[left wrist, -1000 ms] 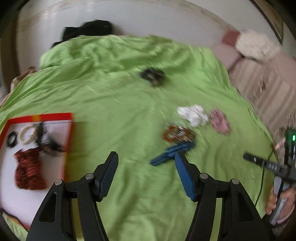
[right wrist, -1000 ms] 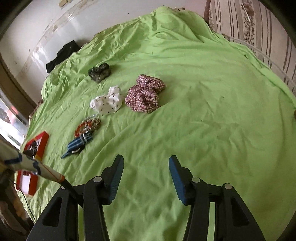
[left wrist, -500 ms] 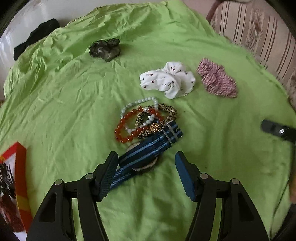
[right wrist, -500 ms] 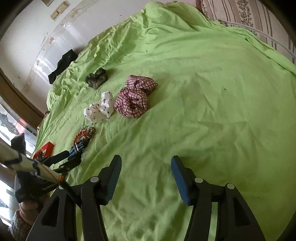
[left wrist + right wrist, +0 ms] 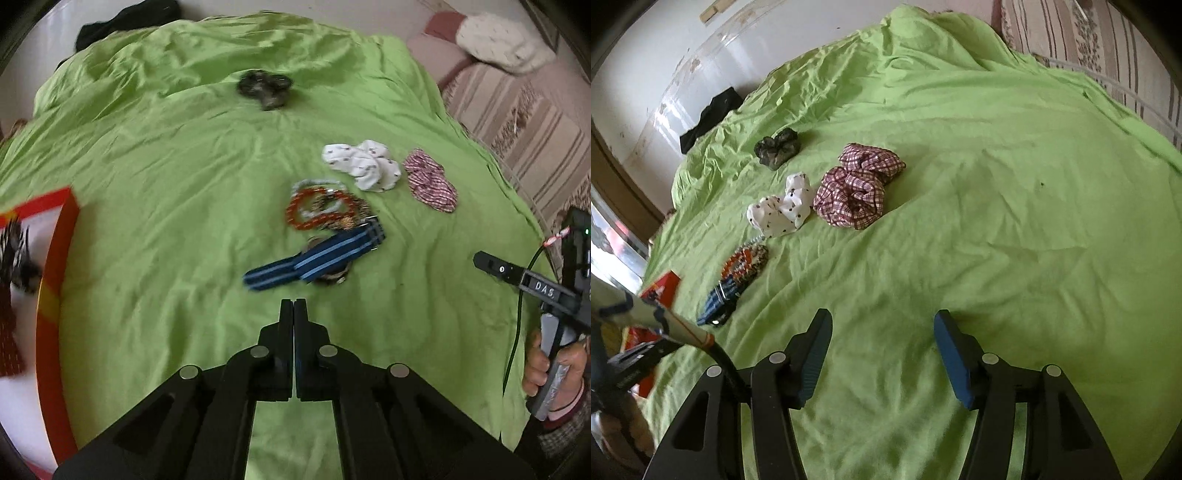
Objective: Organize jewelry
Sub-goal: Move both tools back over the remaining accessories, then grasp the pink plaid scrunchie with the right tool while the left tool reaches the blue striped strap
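Green sheet (image 5: 166, 221), left gripper (image 5: 294, 314) fingers pressed together, empty

Bare green sheet (image 5: 1015, 221) right of plaid scrunchie (image 5: 857, 192); seemingly unobstructed.

Three scrunchies (image 5: 854, 195), one striped strap (image 5: 314, 259), one bracelet pile (image 5: 325, 208).

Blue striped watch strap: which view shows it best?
Left wrist view: the blue striped watch strap lies near centre, full length visible, slightly blurred. Right wrist view shows it small, foreshortened, at the left edge.
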Tool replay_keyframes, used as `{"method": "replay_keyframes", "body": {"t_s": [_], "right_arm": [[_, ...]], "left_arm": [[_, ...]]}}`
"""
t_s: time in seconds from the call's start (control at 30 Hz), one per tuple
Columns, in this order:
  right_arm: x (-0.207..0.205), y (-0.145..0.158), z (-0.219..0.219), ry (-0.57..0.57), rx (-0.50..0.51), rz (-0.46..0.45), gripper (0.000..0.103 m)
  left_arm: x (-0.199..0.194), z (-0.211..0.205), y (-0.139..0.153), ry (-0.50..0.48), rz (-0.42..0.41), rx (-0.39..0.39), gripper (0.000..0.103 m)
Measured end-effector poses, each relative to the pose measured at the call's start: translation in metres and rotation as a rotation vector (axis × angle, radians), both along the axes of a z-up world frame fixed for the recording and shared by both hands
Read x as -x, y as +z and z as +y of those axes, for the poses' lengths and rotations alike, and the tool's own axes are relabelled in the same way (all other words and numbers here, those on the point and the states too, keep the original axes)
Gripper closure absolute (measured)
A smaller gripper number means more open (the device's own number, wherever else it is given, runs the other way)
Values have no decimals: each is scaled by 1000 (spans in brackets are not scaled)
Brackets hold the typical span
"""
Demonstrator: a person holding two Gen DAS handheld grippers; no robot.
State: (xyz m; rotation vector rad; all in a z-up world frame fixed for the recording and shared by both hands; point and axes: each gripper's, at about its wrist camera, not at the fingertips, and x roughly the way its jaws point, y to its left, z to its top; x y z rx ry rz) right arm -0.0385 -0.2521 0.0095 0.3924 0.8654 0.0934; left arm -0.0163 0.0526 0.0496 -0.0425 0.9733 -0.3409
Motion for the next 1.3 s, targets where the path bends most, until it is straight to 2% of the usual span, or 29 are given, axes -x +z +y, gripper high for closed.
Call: {"method": "replay_keyframes", "body": {"t_s": [0.13, 0.2, 0.37, 0.6, 0.67, 0.7, 0.77, 0.93, 0.97, 1.0, 1.03, 1.07, 1.2, 1.3], "right_arm": [[1, -1, 9, 5, 59, -7, 38], [1, -2, 12, 6, 74, -9, 36], [0, -4, 17, 11, 103, -11, 31], [-3, 0, 14, 14, 71, -6, 29], [-9, 7, 9, 15, 45, -4, 29], [-15, 10, 6, 8, 36, -4, 29], [-27, 16, 4, 2, 34, -11, 28], [-74, 23, 13, 19, 64, -13, 28], [-82, 22, 14, 22, 61, -3, 35], [-88, 21, 16, 27, 58, 7, 45], [-94, 19, 19, 35, 58, 30, 80], [-96, 18, 20, 43, 51, 48, 94], [-81, 27, 20, 35, 66, 23, 94], [-62, 30, 18, 38, 51, 23, 94]], "left_arm": [[-3, 10, -5, -1, 11, 37, 103], [-6, 8, -4, -21, 6, 51, 98], [-16, -15, 4, -91, -28, 95, 60], [-37, -65, -1, -227, -73, -38, 57], [-42, -71, -2, -248, -68, -55, 58], [-44, -71, -2, -259, -59, -46, 62], [-49, -68, 0, -247, -38, -27, 101], [-48, -52, 2, -199, -2, 43, 103], [-46, -48, 3, -191, -2, 55, 103], [-43, -42, 6, -176, -4, 66, 103], [-41, -38, 9, -167, -8, 79, 103], [-37, -33, 14, -156, -13, 98, 103], [-24, -12, 34, -123, -49, 158, 103], [-20, -15, 37, -136, -64, 110, 101]]}}
